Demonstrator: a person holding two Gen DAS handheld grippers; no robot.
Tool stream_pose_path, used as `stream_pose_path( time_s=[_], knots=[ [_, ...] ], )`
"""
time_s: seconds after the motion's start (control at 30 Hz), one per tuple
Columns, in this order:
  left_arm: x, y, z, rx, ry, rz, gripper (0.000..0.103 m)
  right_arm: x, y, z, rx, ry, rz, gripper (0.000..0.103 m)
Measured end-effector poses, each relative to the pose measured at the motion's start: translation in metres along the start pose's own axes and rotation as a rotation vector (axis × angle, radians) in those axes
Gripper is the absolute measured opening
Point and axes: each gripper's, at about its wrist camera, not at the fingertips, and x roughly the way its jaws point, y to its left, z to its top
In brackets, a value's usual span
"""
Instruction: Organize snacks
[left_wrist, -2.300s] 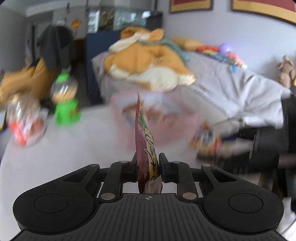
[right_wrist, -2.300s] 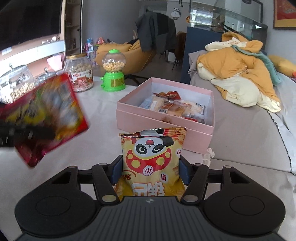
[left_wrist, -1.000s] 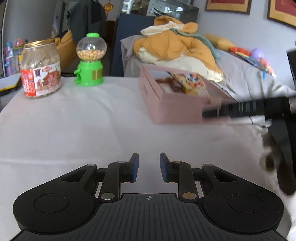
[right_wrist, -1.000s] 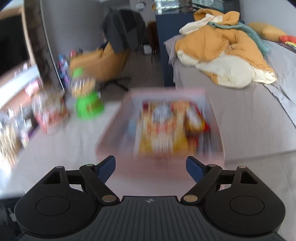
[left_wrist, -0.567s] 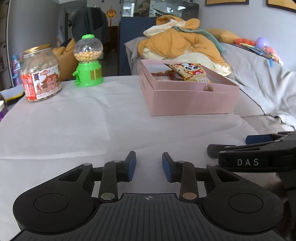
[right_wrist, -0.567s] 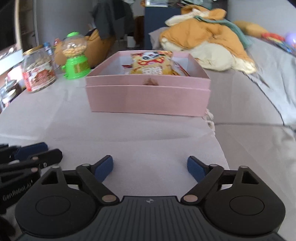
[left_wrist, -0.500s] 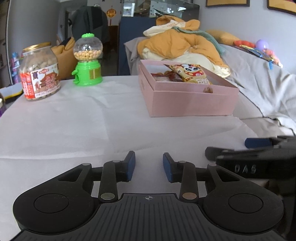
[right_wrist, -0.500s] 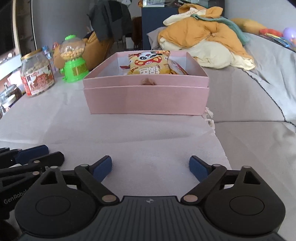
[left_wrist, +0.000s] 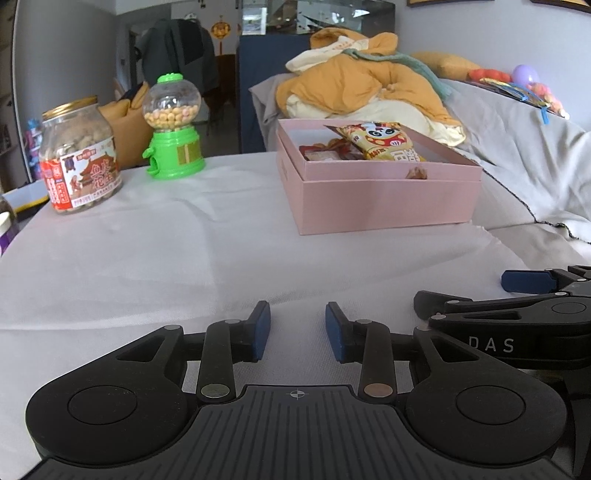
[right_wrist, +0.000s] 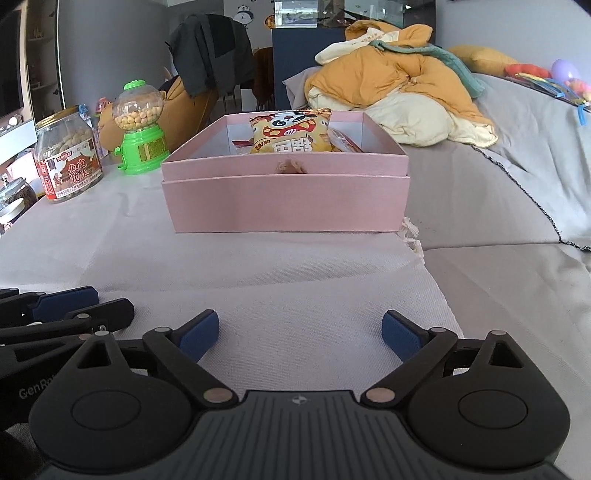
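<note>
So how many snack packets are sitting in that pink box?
3 that I can make out in the pink box: the yellow panda bag on top, a red packet to its right, another packet at its left. More may be hidden beneath.

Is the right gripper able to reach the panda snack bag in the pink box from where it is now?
Probably yes. The right gripper is open and empty, bare cloth lies between it and the pink box, and the panda snack bag lies on top, uncovered; it must clear the near wall.
</note>
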Motion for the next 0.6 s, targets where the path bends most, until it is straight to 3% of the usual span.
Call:
stream_pose_path(
  time_s=[0.6],
  knots=[
    [0.0001, 0.0066, -0.0003, -0.028, -0.003, -0.022, 0.038, -0.0011, 0.0006, -0.0004, -0.001, 0.0, 0.001, 0.096]
  ],
)
